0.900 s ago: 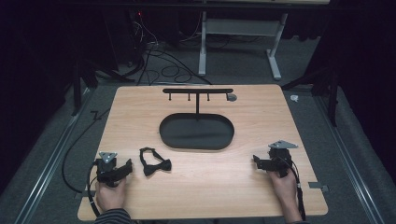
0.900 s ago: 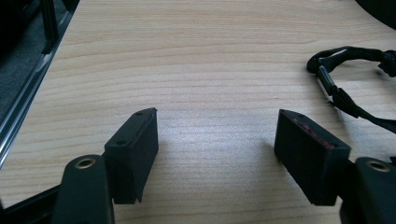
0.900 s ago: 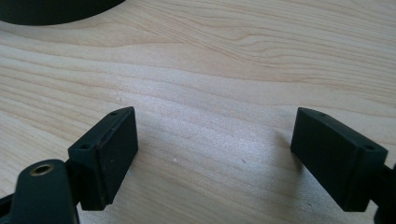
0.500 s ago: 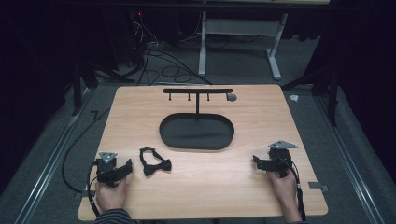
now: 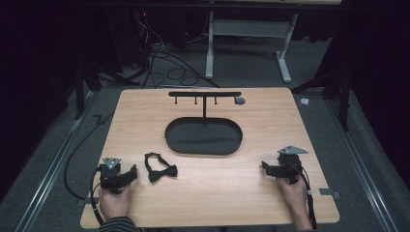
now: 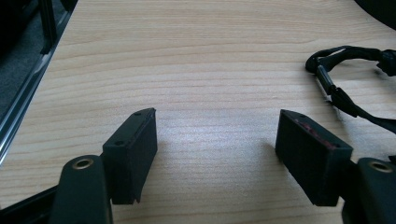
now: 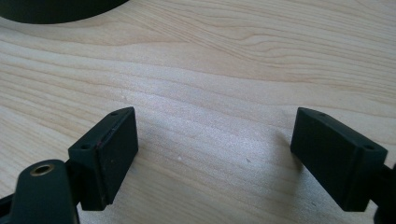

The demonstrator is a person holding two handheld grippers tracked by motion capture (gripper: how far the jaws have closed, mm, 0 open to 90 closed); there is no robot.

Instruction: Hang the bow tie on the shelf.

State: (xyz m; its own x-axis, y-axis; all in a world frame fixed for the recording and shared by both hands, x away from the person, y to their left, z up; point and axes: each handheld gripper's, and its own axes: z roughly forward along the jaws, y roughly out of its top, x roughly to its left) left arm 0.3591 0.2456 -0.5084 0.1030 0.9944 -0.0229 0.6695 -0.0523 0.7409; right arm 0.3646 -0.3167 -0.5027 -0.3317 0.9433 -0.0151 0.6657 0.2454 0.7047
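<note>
At lower left of the high view, I see the black bow tie (image 5: 161, 167) on the counter (image 5: 203, 193) just right of my released left gripper (image 5: 131, 171); my right gripper (image 5: 264, 166), lower right, is spread too.

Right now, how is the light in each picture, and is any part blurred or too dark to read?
High view: the wooden table is evenly lit, the room around it almost black, and the bow tie looks small and soft. Left gripper view: the wood grain is sharp, with a pale sheen between the jaws of the left claw. Right gripper view: the same pale sheen, with the right claw jaws mildly soft.
</note>
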